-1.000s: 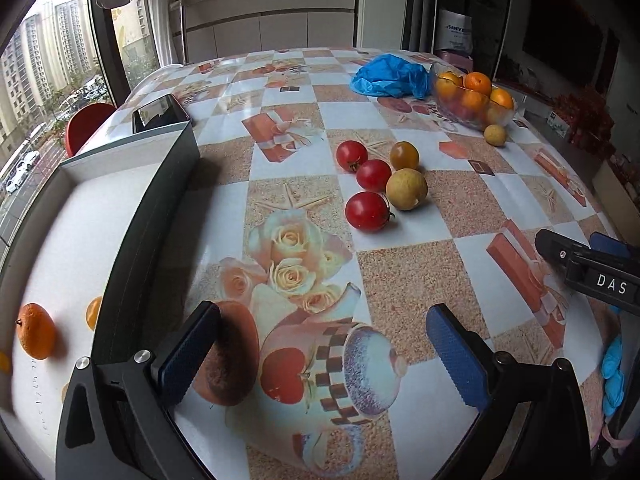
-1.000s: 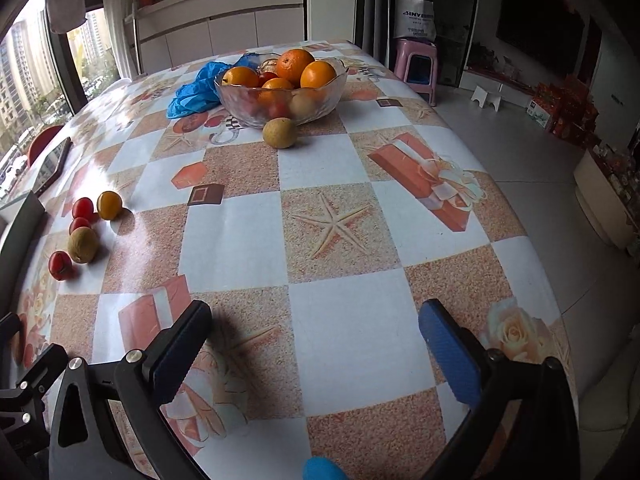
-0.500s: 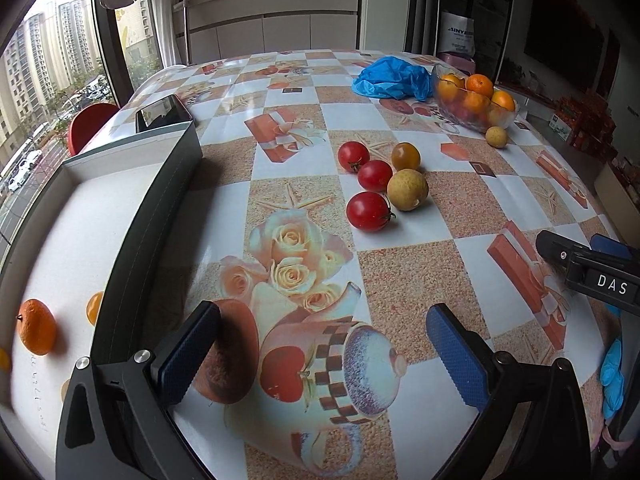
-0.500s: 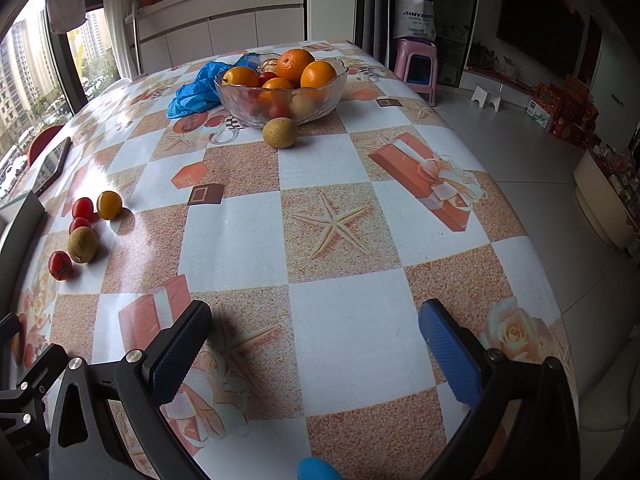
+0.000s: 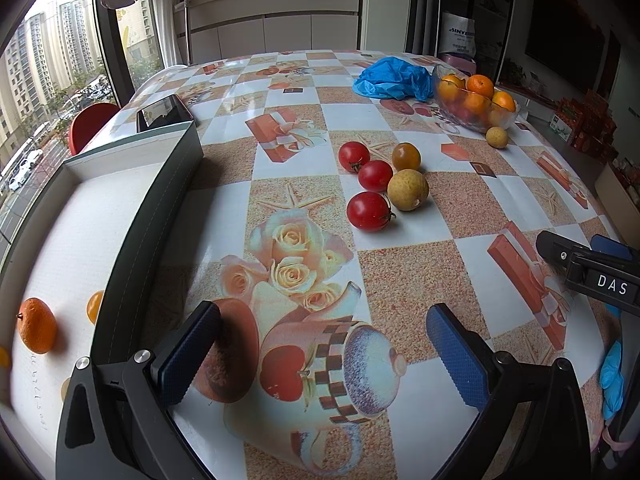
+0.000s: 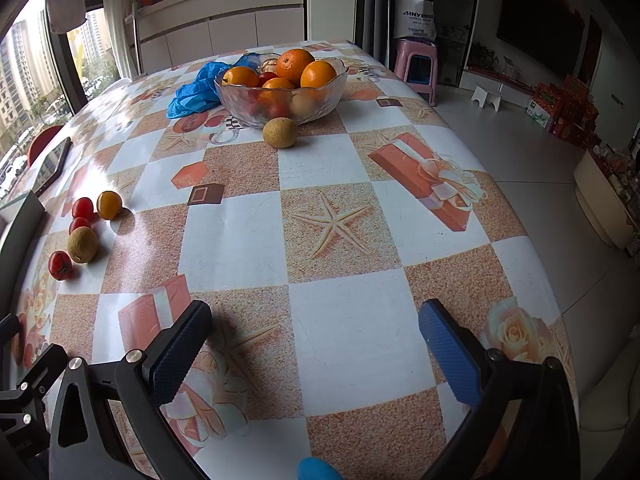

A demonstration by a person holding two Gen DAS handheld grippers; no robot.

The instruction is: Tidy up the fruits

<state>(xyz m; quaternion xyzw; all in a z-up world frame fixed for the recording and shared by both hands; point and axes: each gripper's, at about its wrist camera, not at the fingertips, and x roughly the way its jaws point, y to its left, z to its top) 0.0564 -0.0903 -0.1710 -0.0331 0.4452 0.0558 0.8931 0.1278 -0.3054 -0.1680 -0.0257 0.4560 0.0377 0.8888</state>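
Left gripper (image 5: pixel 320 344): jaws spread wide, nothing between them, held low over the patterned tablecloth (image 5: pixel 304 240). Ahead of the jaws and slightly toward the right finger lies a cluster of five small fruits: three red tomatoes, the nearest (image 5: pixel 369 211) in front, an amber tomato (image 5: pixel 406 156) at the rear, and a tan round fruit (image 5: pixel 408 190) just beside the nearest tomato. Outside the left finger stands a grey-walled tray (image 5: pixel 152 216) holding a mandarin (image 5: pixel 37 331) and other small orange fruits, partly hidden by its wall.

Right gripper (image 6: pixel 314 342): jaws spread wide, empty, above the cloth. Far ahead, roughly centred between the fingers, stands a glass bowl (image 6: pixel 280 94) of oranges, with a second tan fruit (image 6: pixel 280 132) just in front of it. A blue crumpled bag (image 6: pixel 196 90) touches the bowl's left side. The five-fruit cluster lies well left of the left finger.
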